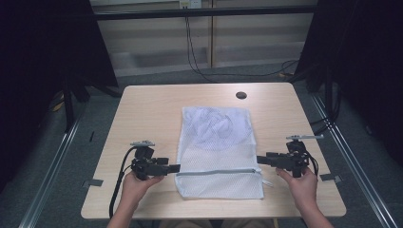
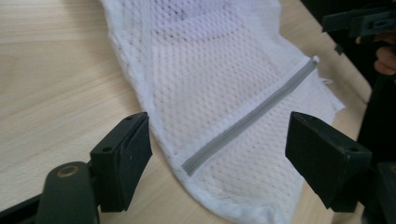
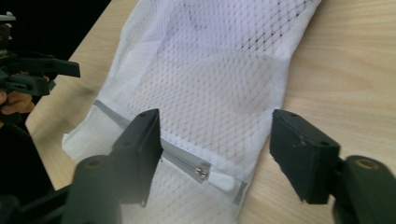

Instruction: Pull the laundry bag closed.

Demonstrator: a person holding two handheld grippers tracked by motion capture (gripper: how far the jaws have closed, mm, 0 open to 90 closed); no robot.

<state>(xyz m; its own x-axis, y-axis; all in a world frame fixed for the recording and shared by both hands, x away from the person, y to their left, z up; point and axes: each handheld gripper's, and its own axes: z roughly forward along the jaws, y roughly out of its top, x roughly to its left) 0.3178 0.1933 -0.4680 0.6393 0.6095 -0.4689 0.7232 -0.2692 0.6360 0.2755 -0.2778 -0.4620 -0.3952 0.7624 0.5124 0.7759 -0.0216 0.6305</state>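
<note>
Black jaws, left gripper: spread wide, nothing pinched; the closed zip end is framed just ahead of them
Black jaws, right gripper: spread wide, nothing held; the zip pull is seen between them
Mesh laundry bag: laid flat mid-table, long axis running away from the person
Grey zip: stretched crosswise from one gripper to the other
Nearer hand: the right, judged closest to the pull

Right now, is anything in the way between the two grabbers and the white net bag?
No, nothing visible is in the way. The mesh bag lies flat on the table. The left gripper and the right gripper sit at its two sides, level with the grey zipper, jaws open, with only bare wood between.
</note>
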